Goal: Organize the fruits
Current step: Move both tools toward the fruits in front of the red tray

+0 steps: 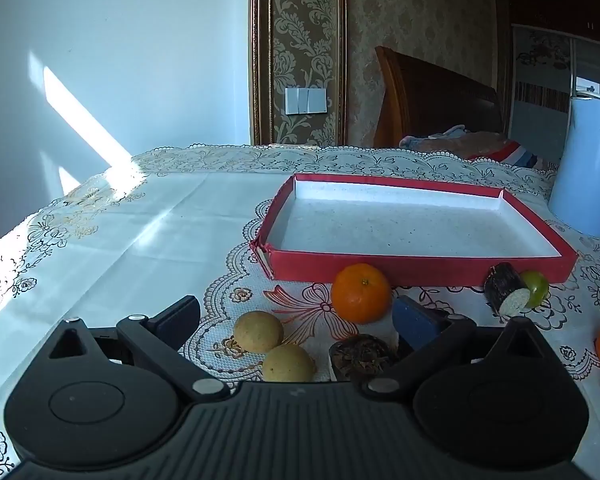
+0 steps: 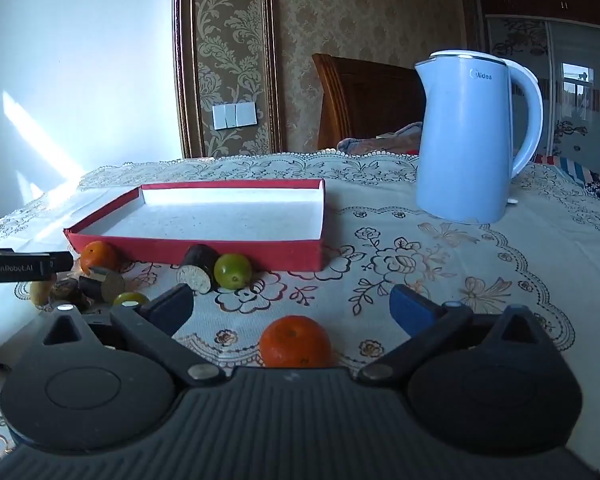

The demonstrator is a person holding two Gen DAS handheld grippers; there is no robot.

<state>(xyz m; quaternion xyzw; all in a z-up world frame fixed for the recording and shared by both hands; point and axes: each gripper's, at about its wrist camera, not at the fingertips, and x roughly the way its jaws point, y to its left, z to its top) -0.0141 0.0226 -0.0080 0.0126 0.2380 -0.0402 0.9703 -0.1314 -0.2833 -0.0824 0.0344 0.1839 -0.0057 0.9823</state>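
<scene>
Right gripper (image 2: 292, 304): jaws fully spread, nothing held; a mandarin (image 2: 295, 342) lies on the tablecloth (image 2: 440, 280) between the fingers. Left gripper (image 1: 296, 316): jaws fully spread, nothing held; two yellow-brown round fruits (image 1: 259, 332) and a dark sugarcane piece (image 1: 360, 356) lie between its fingers.

Beyond them stands the empty red box lid (image 2: 204, 246).

Hazards:
- Off-centre closure may roll the mandarin away.
- The left gripper may pinch two items together.
- The kettle (image 2: 468, 140) stands near the lid; a wide swing could strike it.
</scene>
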